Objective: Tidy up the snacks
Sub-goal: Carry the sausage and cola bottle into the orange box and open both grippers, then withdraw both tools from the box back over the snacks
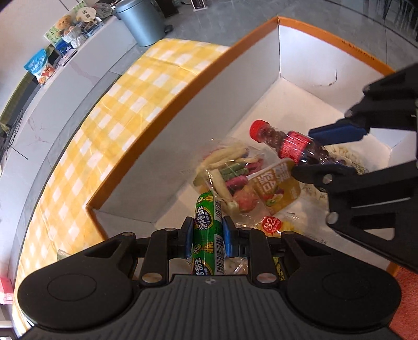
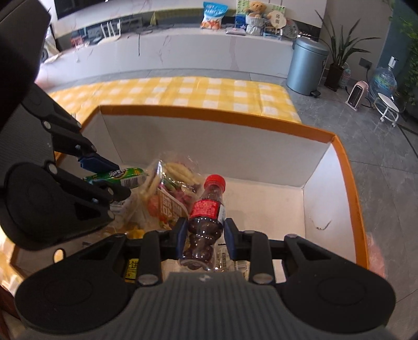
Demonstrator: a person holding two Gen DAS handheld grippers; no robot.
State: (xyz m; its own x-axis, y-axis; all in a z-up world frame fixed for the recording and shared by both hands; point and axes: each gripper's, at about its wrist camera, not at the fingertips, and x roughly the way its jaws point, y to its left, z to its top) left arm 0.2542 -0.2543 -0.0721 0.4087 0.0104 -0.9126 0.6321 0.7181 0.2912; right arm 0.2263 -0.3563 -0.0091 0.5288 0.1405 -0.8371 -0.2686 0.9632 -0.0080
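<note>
My left gripper is shut on a green sausage stick, held over the orange-rimmed white box. It also shows in the right wrist view, at the left. My right gripper is shut on a small cola bottle with a red cap, held inside the box. The bottle also shows in the left wrist view, at the right. A clear bag of dried vegetable crisps lies on the box floor below both grippers and also shows in the right wrist view.
The box stands on a yellow checked cloth. More packets lie on the box floor near its right side. A grey bin, a small heater and a white ledge with snack bags stand beyond.
</note>
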